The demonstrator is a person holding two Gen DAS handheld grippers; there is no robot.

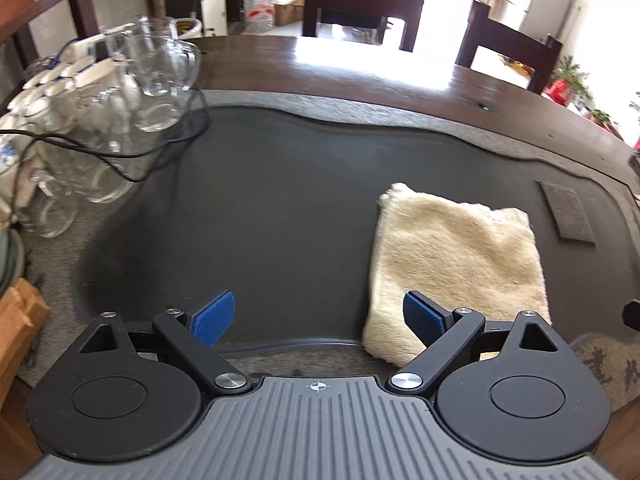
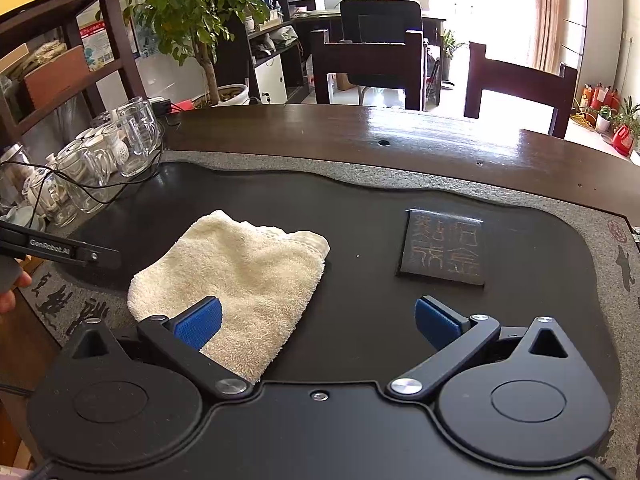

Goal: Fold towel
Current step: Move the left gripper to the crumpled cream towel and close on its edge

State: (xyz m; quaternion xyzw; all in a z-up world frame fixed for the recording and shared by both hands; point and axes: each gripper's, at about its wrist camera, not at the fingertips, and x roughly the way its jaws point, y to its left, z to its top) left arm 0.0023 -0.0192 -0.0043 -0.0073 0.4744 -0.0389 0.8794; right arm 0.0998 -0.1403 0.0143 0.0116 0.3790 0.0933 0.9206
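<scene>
Cream towel [image 1: 456, 264] lying folded on dark tray [image 1: 280, 200].
Left claw [image 1: 318, 318] and right claw [image 2: 318, 322] hovering wide open, gripping nothing.

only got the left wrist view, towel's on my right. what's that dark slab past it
Observer: A square plaque with raised characters, lying flat on the tea tray, apart from the towel.
Operator: is the right hand-held gripper holding anything
Observer: No. The right hand-held gripper is open, one pad over the towel's near edge.
Operator: towel folded yet
Observer: It looks doubled over, its far corner showing stacked layers.
</scene>
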